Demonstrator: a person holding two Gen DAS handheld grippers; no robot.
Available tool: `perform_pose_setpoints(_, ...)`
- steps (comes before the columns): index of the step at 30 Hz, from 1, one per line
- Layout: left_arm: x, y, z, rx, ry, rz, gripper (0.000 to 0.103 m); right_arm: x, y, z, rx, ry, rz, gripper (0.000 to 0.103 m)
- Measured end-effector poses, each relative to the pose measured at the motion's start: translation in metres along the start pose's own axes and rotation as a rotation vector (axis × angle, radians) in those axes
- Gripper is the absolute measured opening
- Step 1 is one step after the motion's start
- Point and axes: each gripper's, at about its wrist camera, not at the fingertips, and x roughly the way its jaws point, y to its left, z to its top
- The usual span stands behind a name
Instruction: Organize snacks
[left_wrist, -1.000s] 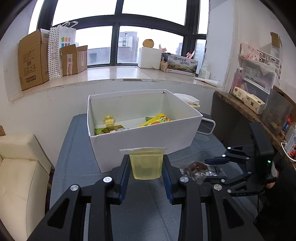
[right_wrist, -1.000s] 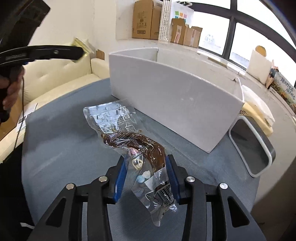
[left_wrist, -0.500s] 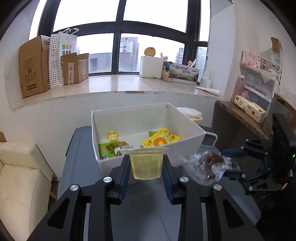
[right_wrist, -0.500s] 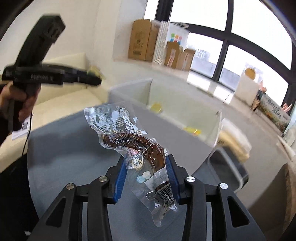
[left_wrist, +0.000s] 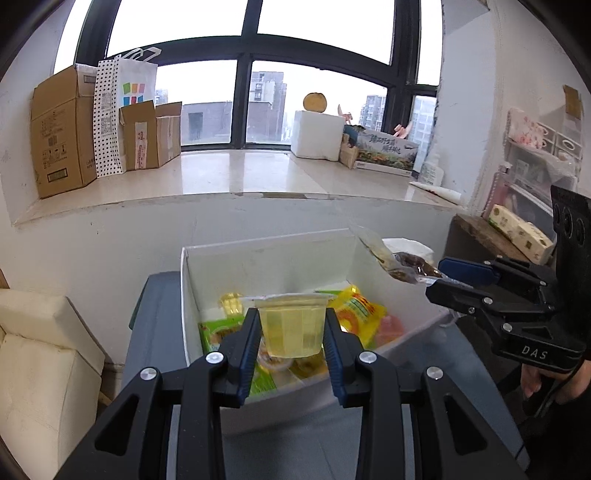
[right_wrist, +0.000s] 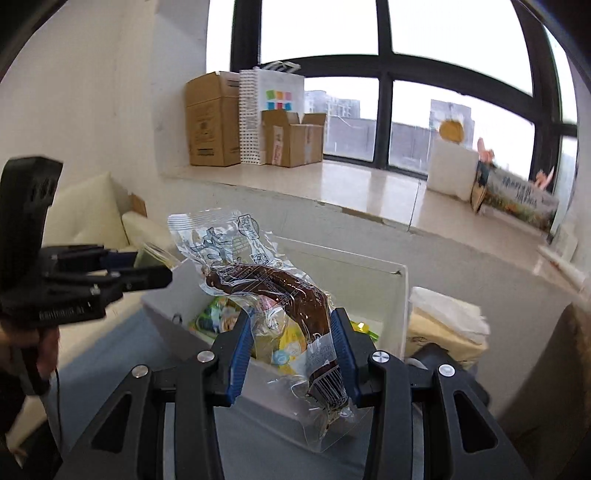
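Room, left to right in the left wrist view: a cream sofa (left_wrist: 44, 354) sits at the far left against a white wall. Above it, a pale stone windowsill (left_wrist: 229, 177) runs beneath a black-framed window. On the sill stand cardboard boxes (left_wrist: 59, 129), a dotted paper bag (left_wrist: 122, 110), a white foam box (left_wrist: 319, 134) and a printed carton (left_wrist: 388, 151). At the far right, a wooden ledge (left_wrist: 491, 236) carries small packs and clear storage drawers.

Surface: a grey table (left_wrist: 155, 332) holds an open white box (left_wrist: 266, 258). Inside the box lie a green packet (left_wrist: 214, 332), a yellow packet (left_wrist: 356, 306) and other small snacks. Beside the box, in the right wrist view, a cream and white bundle (right_wrist: 443, 321) rests on the table.

Left gripper (left_wrist: 291, 339): jaws closed narrowly on a yellow jelly cup (left_wrist: 291, 325), held upright above the box's near side.

Right gripper (right_wrist: 291, 354): jaws clamped on a clear snack packet (right_wrist: 269, 284) with dark brown contents, raised over the box's right-hand corner. The packet's barcode end hangs below the pads; its printed end stands above them.
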Motion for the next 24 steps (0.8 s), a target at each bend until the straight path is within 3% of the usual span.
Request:
perform_pose_setpoints(3,0.024,0.009,0.011,-0.002,0.031,0.012,0.038,0.026,-0.009,0.005,0.034,0.021,-0.001,0.046)
perform_pose_setpoints(5,0.04,0.012,0.014,0.006,0.062,0.03,0.049,0.041,-0.014,0.003,0.026,0.051,-0.022,0.048)
perform_pose_setpoints(6,0.047,0.013,0.014,0.007,0.074,0.03,0.058,0.047,-0.017,0.003,0.022,0.061,-0.035,0.048)
perform_pose_setpoints(7,0.057,0.015,0.013,0.009,0.096,0.024,0.085,0.052,-0.019,0.003,0.023,0.064,-0.043,0.049)
perform_pose_setpoints(8,0.061,0.016,0.012,0.006,0.097,0.026,0.103,0.055,-0.023,0.003,0.038,0.071,-0.048,0.065)
perform_pose_setpoints(10,0.065,0.017,0.01,0.004,0.077,0.035,0.103,0.06,-0.031,0.006,0.076,0.079,-0.054,0.093)
perform_pose_setpoints(13,0.073,0.017,0.007,-0.01,0.112,0.038,0.103,0.055,-0.034,0.004,0.073,0.046,-0.063,0.094)
perform_pose_setpoints(16,0.072,0.018,0.003,-0.011,0.118,0.04,0.103,0.05,-0.035,0.001,0.071,0.045,-0.068,0.103)
perform_pose_setpoints(21,0.061,0.016,-0.005,-0.006,0.122,0.077,0.103,0.037,-0.031,-0.006,0.082,0.024,-0.062,0.103)
perform_pose_setpoints(24,0.032,0.013,-0.012,-0.001,0.049,0.091,0.103,0.019,-0.021,-0.01,0.086,-0.009,-0.06,0.103)
